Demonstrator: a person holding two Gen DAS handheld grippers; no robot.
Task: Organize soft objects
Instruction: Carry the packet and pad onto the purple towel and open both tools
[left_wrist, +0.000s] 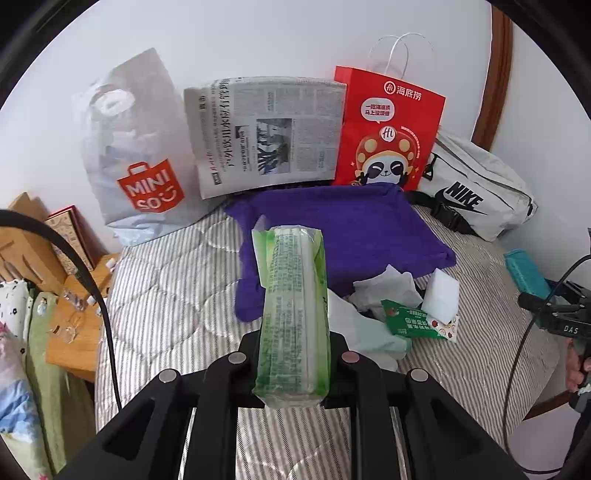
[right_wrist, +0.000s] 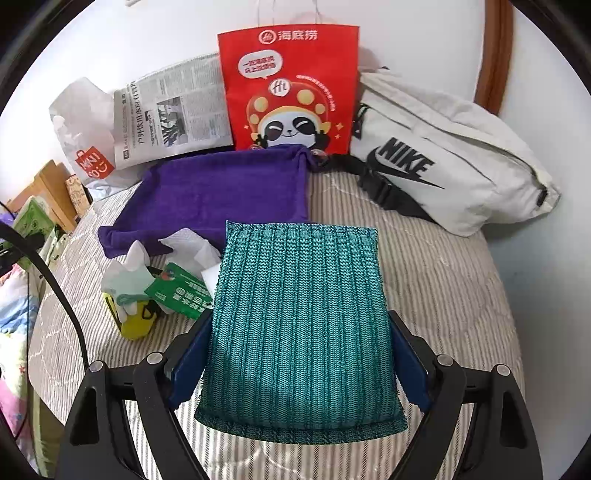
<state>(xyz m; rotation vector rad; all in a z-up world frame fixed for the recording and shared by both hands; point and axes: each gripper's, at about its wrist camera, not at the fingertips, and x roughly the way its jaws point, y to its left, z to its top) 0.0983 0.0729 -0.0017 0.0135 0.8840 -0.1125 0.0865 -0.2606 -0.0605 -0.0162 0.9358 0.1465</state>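
Observation:
My left gripper (left_wrist: 293, 350) is shut on a green plastic-wrapped tissue pack (left_wrist: 291, 288), which stands up above the striped bed (left_wrist: 166, 295). Between the blue pads of my right gripper (right_wrist: 301, 354) sits a teal knitted scrub pad (right_wrist: 299, 295), gripped by its sides and held flat over the bed. A purple towel (right_wrist: 221, 184) lies spread out beyond both grippers. Beside the towel is a small heap: crumpled white tissue (left_wrist: 384, 284), a white sponge block (left_wrist: 441, 291), a green packet (left_wrist: 413, 321) and a pale green cloth (left_wrist: 369, 332).
Along the wall stand a Miniso plastic bag (left_wrist: 136, 155), a folded newspaper (left_wrist: 266, 133), a red paper bag (left_wrist: 388, 125) and a white Nike bag (left_wrist: 476, 192). A wooden bedside table (left_wrist: 74, 332) is at the bed's left. A yellow item (right_wrist: 135, 321) sits in the heap.

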